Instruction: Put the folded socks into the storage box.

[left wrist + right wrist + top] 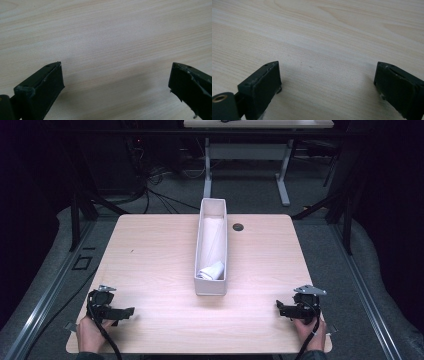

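Observation:
A long narrow white box (210, 287) stands in the middle of the light wooden table (150, 255), running front to back. Inside it lies a rolled white cloth (210, 270), with another pale roll (212, 237) behind it. My left gripper (127, 312) rests at the front left corner, held by a hand, pointing right toward the centre. Its jaws stand wide apart over bare wood (115, 50), so it is open and empty. My right gripper (281, 308) sits at the front right corner, pointing left. It is open too, over plain tabletop (327, 50).
A small dark round grommet (238, 227) is set in the table right of the box's far end. Beyond the table are a grey floor, black cables and another desk's white legs (283, 170). Dark frame posts stand at both sides.

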### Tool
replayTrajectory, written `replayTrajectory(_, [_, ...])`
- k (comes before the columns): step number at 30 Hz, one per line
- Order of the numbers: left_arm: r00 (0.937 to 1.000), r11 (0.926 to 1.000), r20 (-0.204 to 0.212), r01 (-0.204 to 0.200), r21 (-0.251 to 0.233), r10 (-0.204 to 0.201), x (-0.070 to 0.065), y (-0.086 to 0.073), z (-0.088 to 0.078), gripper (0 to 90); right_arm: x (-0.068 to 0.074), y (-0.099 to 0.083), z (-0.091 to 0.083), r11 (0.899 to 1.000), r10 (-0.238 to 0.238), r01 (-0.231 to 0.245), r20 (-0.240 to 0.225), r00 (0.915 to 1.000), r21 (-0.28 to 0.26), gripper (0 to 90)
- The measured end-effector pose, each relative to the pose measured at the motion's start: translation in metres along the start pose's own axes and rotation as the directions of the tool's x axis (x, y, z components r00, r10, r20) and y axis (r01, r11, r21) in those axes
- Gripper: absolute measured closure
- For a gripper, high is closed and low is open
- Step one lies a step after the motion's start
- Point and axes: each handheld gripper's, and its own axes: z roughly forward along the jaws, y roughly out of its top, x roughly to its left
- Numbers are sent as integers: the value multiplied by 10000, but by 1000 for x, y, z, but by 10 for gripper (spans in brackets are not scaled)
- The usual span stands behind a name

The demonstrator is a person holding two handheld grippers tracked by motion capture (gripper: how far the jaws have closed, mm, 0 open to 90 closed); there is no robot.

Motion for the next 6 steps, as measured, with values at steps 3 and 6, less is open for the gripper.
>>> replayTrajectory(3, [9999, 10000, -130, -65, -72, 64, 0, -3, 3, 0, 0, 0, 0, 10000, 0, 0, 4, 10000, -4, 63])
replayTrajectory(6, [9996, 9999, -298, -30, -125, 27, 0, -5, 5, 0, 0, 0, 0, 10000, 2, -2, 10, 10000, -7, 63])
